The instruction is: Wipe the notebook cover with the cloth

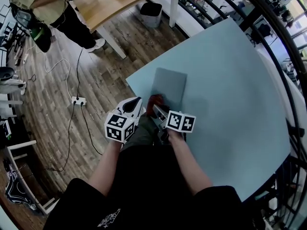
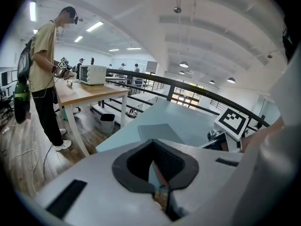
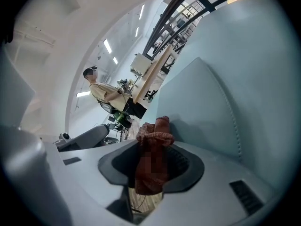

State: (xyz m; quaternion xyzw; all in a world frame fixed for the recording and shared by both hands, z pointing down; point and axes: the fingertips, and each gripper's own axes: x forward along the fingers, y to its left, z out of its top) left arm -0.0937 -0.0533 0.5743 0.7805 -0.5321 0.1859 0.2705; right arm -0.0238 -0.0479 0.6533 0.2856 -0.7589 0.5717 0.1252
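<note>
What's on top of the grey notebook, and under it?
The flat grey notebook lies on the pale blue table. Its visible cover is bare; the red knitted cloth hides its near edge.

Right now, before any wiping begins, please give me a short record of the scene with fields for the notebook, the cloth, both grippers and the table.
notebook: grey-blue cover, closed, lying flat
table: light blue, bears the notebook near its left corner
cloth: reddish-brown, bunched up
right gripper: jaws shut on the cloth, at the notebook's near edge
left gripper: jaws together, nothing between them, at the table's edge beside the right gripper
contact: whether the cloth touches the cover cannot be told
</note>
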